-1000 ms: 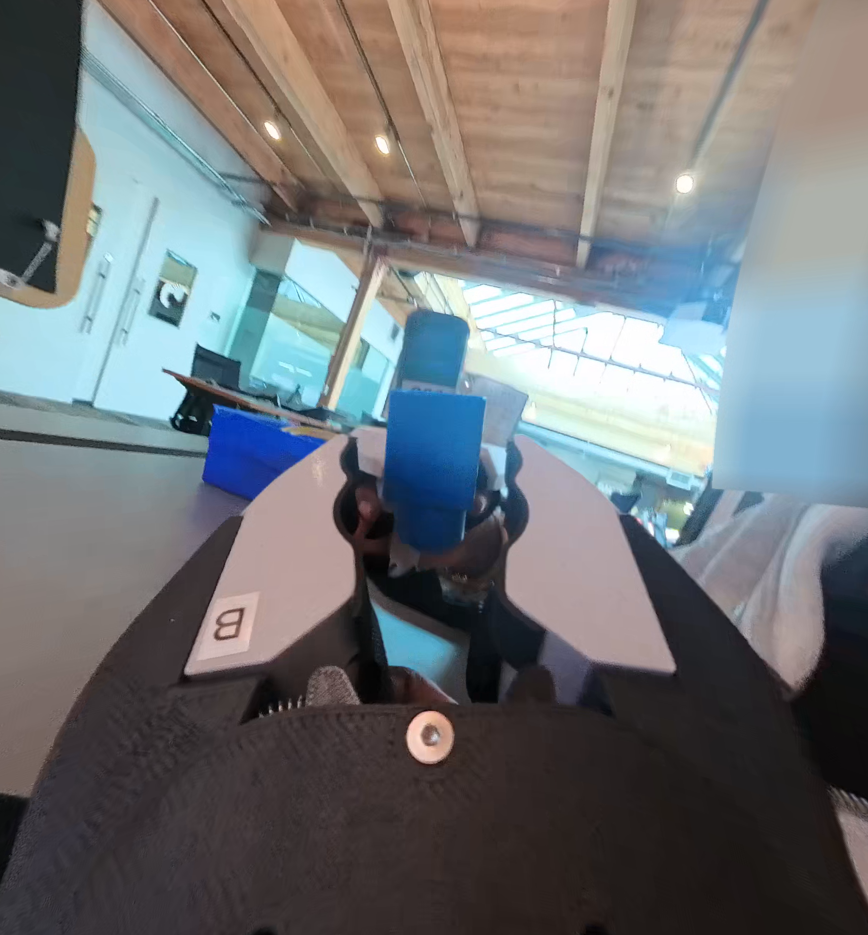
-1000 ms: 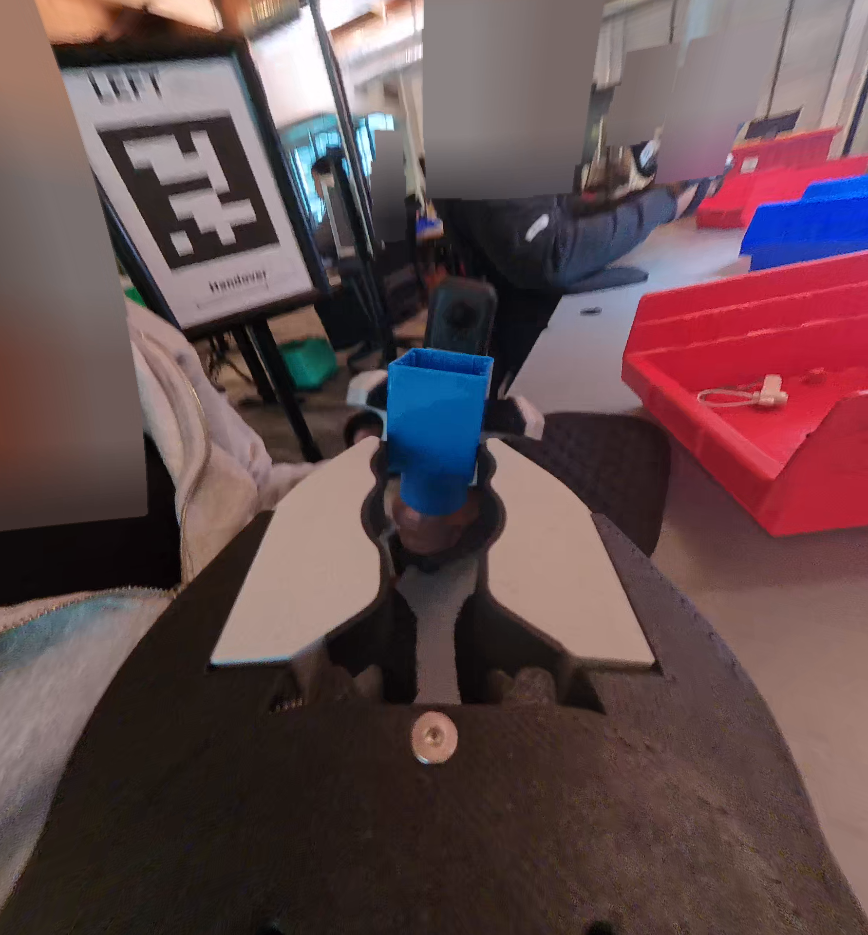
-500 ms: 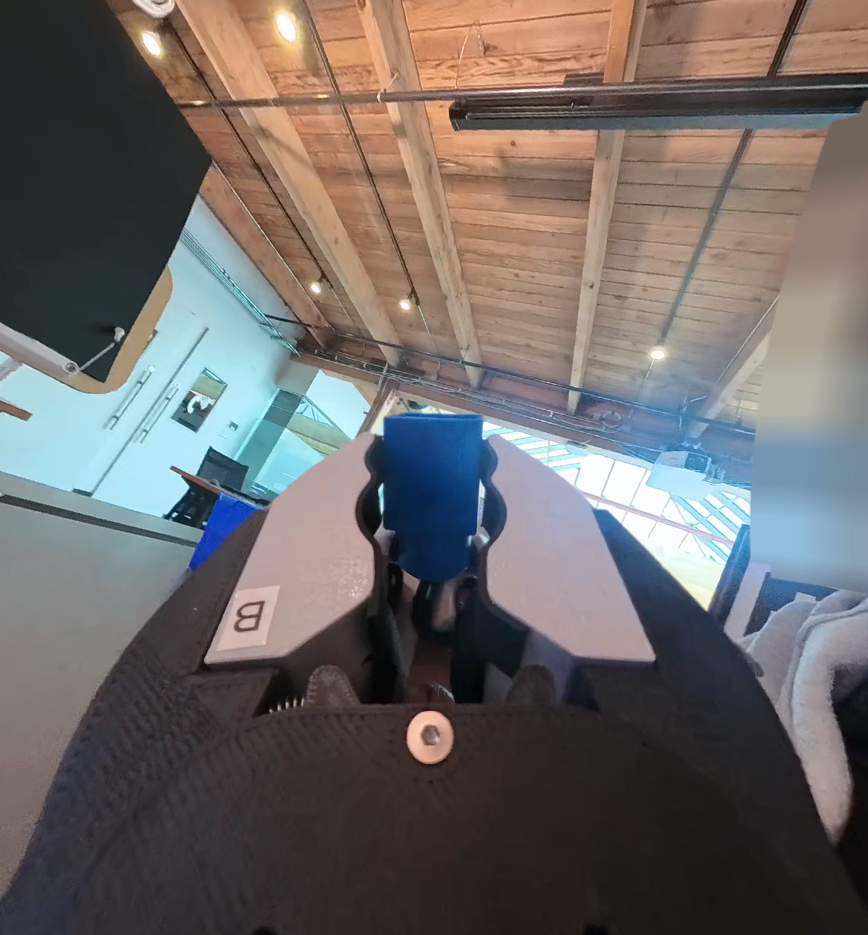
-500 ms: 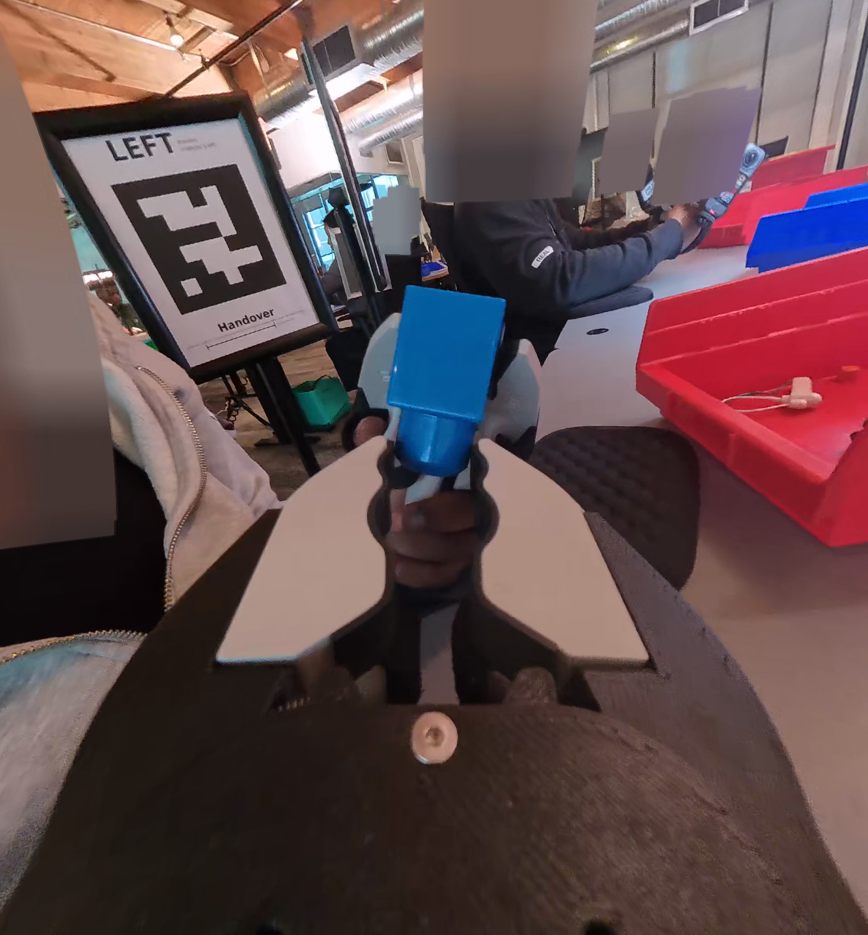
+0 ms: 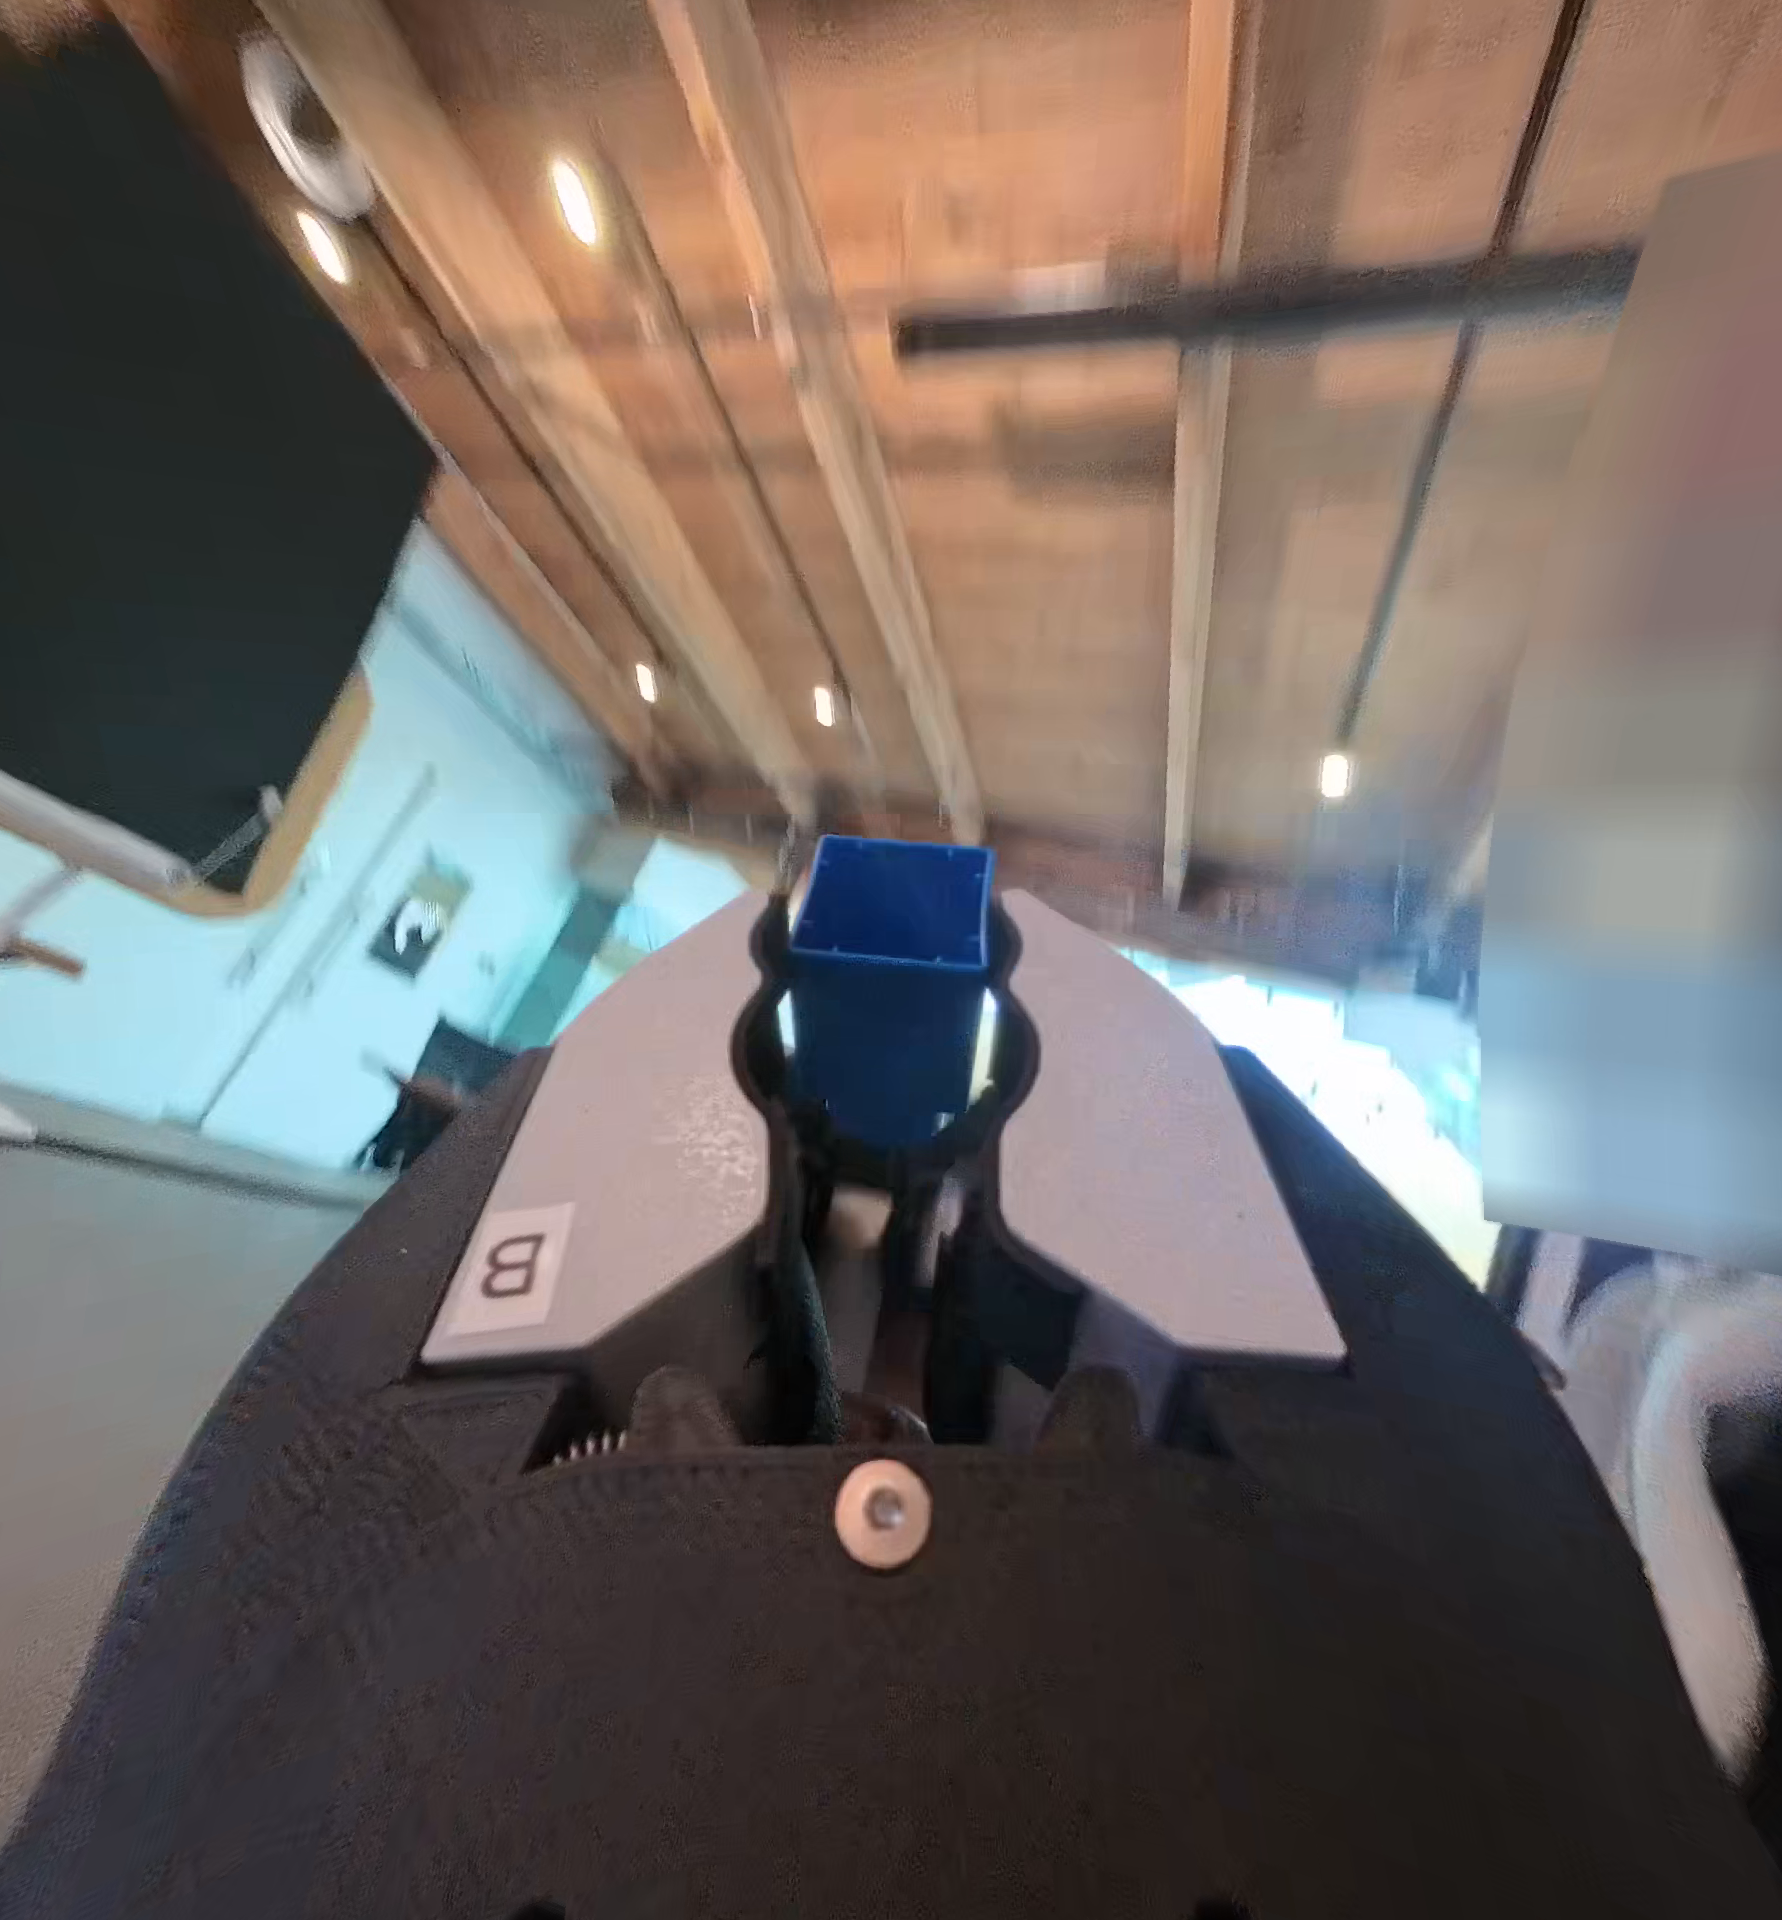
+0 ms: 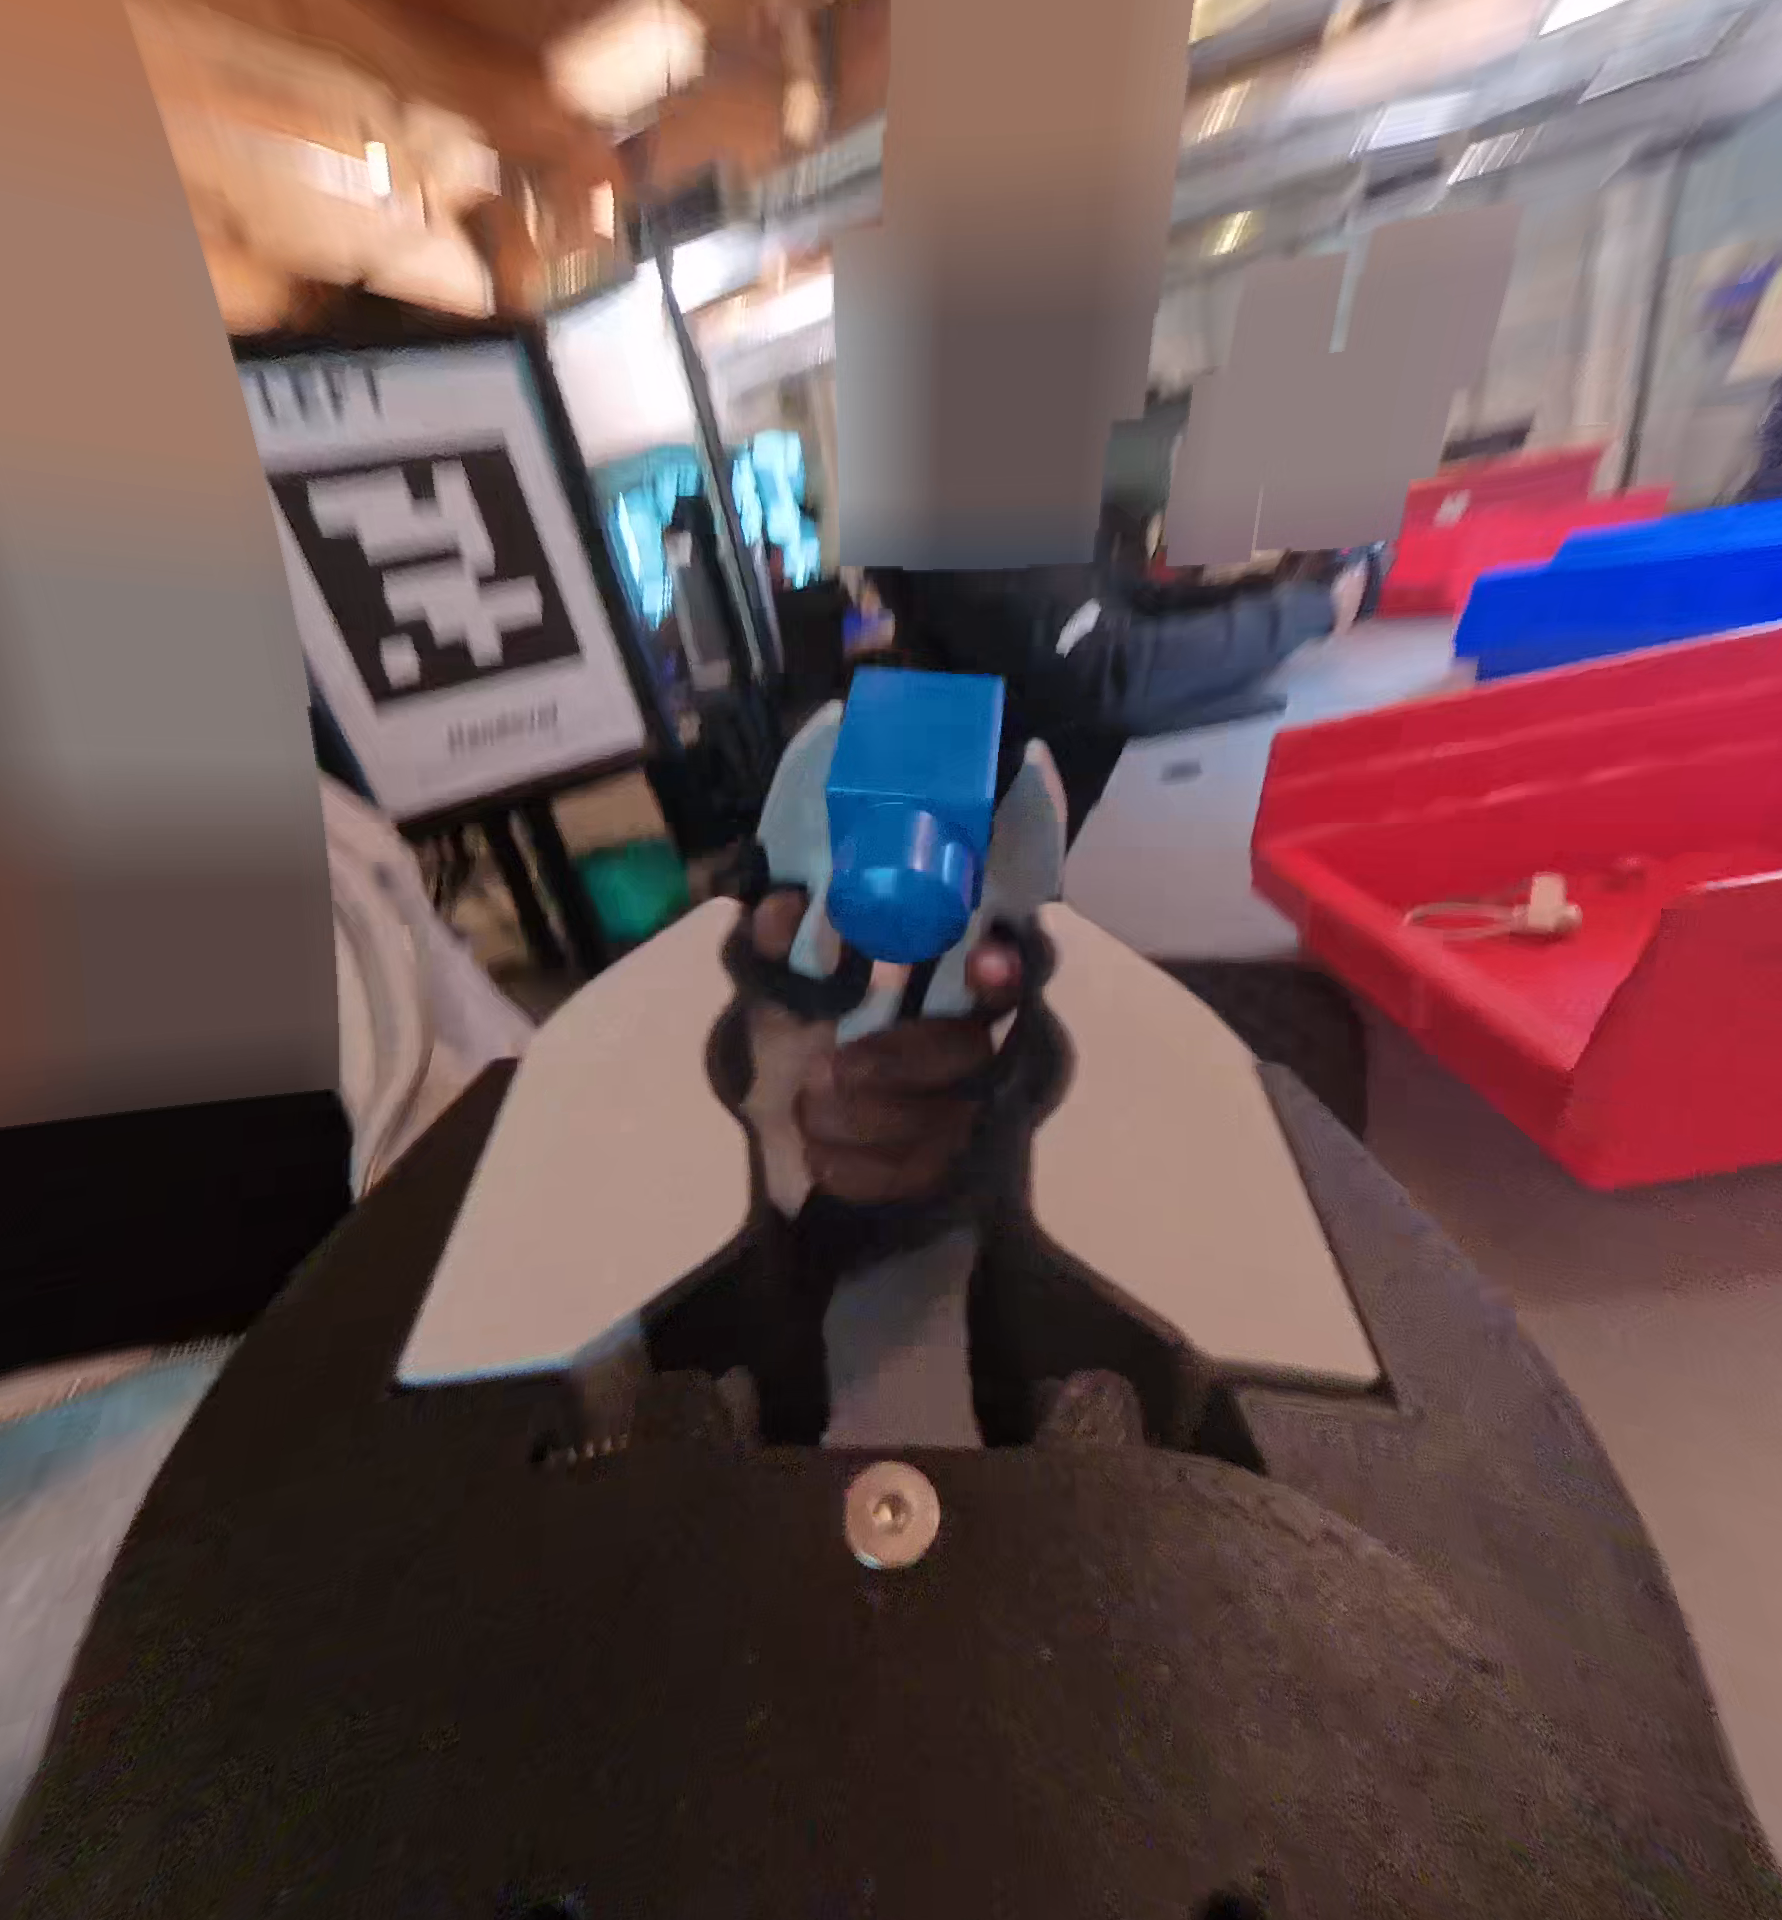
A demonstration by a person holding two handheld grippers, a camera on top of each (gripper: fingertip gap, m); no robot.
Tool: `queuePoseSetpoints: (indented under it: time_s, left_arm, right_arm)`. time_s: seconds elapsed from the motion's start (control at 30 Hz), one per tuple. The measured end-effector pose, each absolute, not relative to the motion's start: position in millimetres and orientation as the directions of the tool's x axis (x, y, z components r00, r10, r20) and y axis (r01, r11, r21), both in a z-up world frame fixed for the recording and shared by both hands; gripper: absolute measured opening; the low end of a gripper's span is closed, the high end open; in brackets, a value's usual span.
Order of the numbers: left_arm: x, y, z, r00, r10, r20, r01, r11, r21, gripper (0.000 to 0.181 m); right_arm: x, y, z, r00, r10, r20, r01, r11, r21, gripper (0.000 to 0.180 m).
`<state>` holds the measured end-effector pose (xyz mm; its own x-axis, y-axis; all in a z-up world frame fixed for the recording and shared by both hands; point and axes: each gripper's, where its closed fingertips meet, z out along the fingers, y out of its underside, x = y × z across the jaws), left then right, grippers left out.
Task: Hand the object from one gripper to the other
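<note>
The object is a blue plastic piece [image 5: 892, 997] with a hollow square end and a round stub. My left gripper [image 5: 892, 935] is shut on it, square opening facing away from the camera, and points up towards the ceiling. In the right wrist view the same blue piece [image 6: 913, 810] sits a short way ahead, round stub towards the camera, clamped between the left gripper's grey fingers [image 6: 793, 821], with a hand behind it. My right gripper [image 6: 892, 925] is open and empty, its jaws apart just short of the stub.
A red bin [image 6: 1593, 987] holding a small white part stands on the grey table [image 6: 1697, 1351] at the right, with a blue bin [image 6: 1645, 582] behind it. A framed marker board on an easel [image 6: 430, 582] stands at the left. A person in a dark jacket [image 6: 1157, 644] sits beyond.
One second ago both grippers held the blue piece. The right gripper has let go and opened. The left gripper has kept the piece, drawn away and tilted upward.
</note>
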<state>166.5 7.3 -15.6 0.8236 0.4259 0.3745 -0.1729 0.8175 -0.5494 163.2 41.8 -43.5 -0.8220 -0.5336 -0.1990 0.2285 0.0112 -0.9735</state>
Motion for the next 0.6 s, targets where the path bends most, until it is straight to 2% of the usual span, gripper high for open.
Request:
queuePoseSetpoints:
  time_s: [0.07, 0.17, 0.2, 0.27, 0.3, 0.4, 0.47, 0.6]
  left_arm:
    - [167, -2, -18, 0.812, 0.413, 0.413, -0.221, 0.872, -0.436, 0.036]
    - [165, 4, -21, 0.811, 0.399, 0.427, -0.222, 0.887, -0.406, 0.036]
    - [165, 7, -22, 0.81, 0.399, 0.429, -0.22, 0.886, -0.409, 0.036]
    - [164, 13, -23, 0.813, 0.402, 0.421, -0.21, 0.877, -0.433, 0.036]
    - [162, 14, -23, 0.812, 0.396, 0.428, -0.19, 0.874, -0.448, 0.036]
    - [161, 27, -27, 0.845, 0.372, 0.383, -0.062, 0.78, -0.623, 0.037]
    - [160, 33, -38, 0.852, 0.365, 0.375, 0.055, 0.651, -0.757, 0.048]
    - [168, 31, -52, 0.848, 0.412, 0.333, 0.123, 0.458, -0.88, 0.053]
  right_arm:
    - [157, 38, -36, -0.822, -0.514, -0.247, 0.339, -0.092, -0.936, 0.066]
    - [159, 30, -39, -0.783, -0.522, -0.339, 0.456, -0.11, -0.883, 0.074]
    - [162, 29, -40, -0.77, -0.53, -0.356, 0.475, -0.102, -0.874, 0.07]
    - [167, 30, -42, -0.759, -0.553, -0.344, 0.463, -0.087, -0.882, 0.036]
    - [167, 30, -43, -0.771, -0.546, -0.328, 0.44, -0.085, -0.894, 0.033]
    - [162, 37, -43, -0.786, -0.54, -0.301, 0.376, -0.03, -0.926, 0.032]
    - [163, 42, -45, -0.786, -0.549, -0.284, 0.314, 0.041, -0.948, 0.032]
    - [167, 48, -59, -0.81, -0.546, -0.214, 0.142, 0.171, -0.975, 0.032]
